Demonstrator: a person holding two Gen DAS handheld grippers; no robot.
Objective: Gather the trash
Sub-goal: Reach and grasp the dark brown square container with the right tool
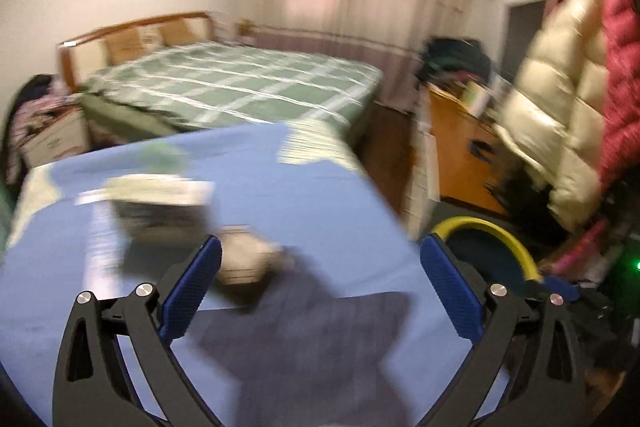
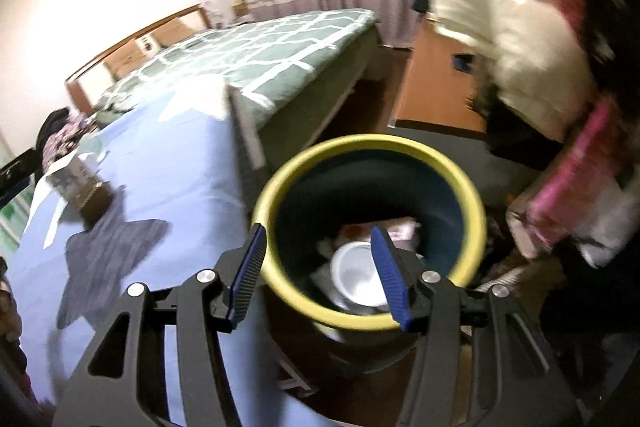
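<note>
A dark bin with a yellow rim (image 2: 372, 143) stands beside the blue-clothed table (image 2: 172, 155). Inside it lie a white round lid or cup (image 2: 354, 277) and crumpled wrappers (image 2: 400, 229). My right gripper (image 2: 318, 241) is open and empty, above the bin's near rim. My left gripper (image 1: 320, 251) is wide open and empty above the blue table (image 1: 320, 179). A blurred crumpled piece of trash (image 1: 244, 255) lies just by its left finger. A blurred box or carton (image 1: 160, 199) lies further left; it also shows in the right wrist view (image 2: 80, 187). The bin's rim (image 1: 496, 231) shows right of the table.
A bed with a green checked cover (image 1: 240, 83) stands behind the table. An orange wooden cabinet (image 1: 460, 155) is at the right. Puffy cream (image 1: 560, 99) and red coats hang at the right. Pink bags (image 2: 572, 195) lie beside the bin.
</note>
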